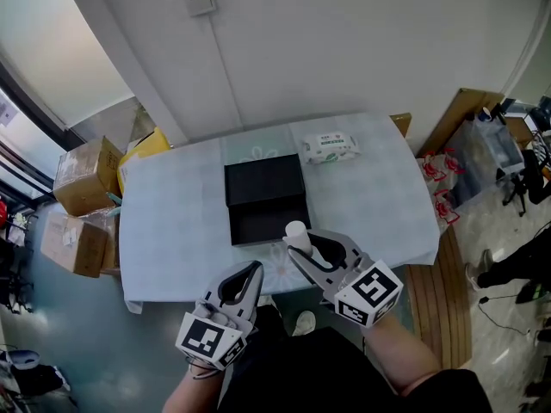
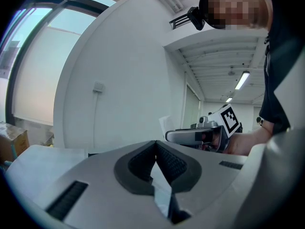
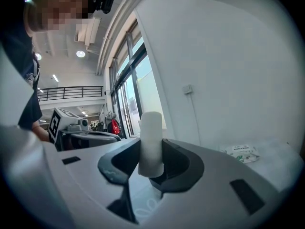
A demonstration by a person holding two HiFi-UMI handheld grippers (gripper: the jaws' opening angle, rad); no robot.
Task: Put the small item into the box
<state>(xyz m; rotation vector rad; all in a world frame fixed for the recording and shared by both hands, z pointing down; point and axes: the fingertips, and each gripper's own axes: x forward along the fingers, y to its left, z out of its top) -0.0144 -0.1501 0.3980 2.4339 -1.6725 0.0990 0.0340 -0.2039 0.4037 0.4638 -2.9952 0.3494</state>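
Observation:
A black open box [image 1: 266, 200] lies in the middle of the white-clothed table [image 1: 172, 231], its lid part behind and its tray part in front. My right gripper [image 1: 299, 249] is shut on a small white cylinder [image 1: 297, 236], held upright just above the box's near right corner. In the right gripper view the white cylinder [image 3: 151, 144] stands between the jaws of my right gripper [image 3: 151, 167]. My left gripper [image 1: 244, 284] hangs at the table's near edge, shut with nothing in it; in its own view the left gripper [image 2: 156, 166] shows its jaws meeting.
A pack of wet wipes [image 1: 330, 147] lies on the table's far right. Cardboard boxes [image 1: 84, 179] stand on the floor to the left, bags and a wooden board [image 1: 456, 119] to the right. A wall with a socket [image 1: 201, 2] rises behind the table.

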